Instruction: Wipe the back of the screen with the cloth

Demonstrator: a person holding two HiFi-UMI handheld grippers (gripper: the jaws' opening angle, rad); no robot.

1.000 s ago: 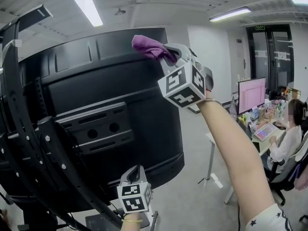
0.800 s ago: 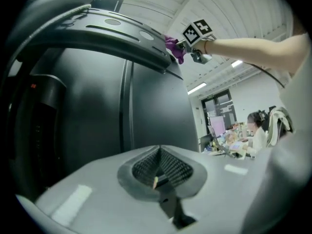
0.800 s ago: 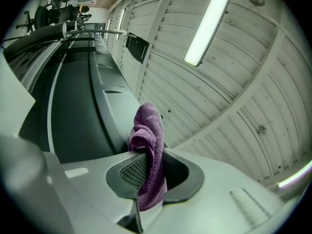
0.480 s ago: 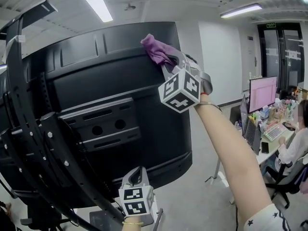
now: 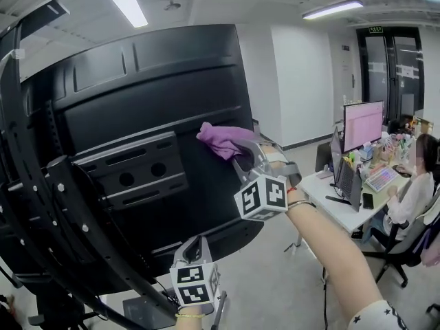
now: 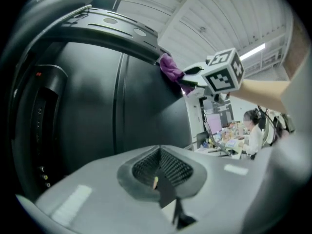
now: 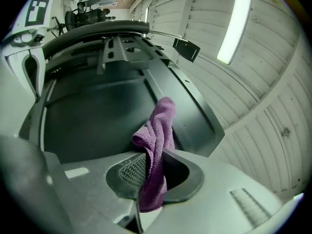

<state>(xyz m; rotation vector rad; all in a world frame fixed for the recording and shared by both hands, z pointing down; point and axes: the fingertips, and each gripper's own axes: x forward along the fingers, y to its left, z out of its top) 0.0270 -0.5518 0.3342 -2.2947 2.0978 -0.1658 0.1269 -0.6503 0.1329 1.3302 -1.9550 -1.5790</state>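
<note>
office counters point(image 5: 338, 210) stand at far right, beyond the screen point(image 5: 137, 108). head view: the right gripper point(image 5: 242, 155) holds a purple cloth point(image 5: 221, 139) against the screen's black back, near its right edge; the left gripper point(image 5: 195, 245) hangs low by the bottom edge. left gripper view: jaws pressed together, empty. right gripper view: jaws pinch the cloth, its free end toward the back.

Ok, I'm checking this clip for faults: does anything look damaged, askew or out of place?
Nothing stands out. The right gripper pinches the purple cloth against the screen's back panel, which shows no visible damage. The left gripper hangs shut and empty below it.
</note>
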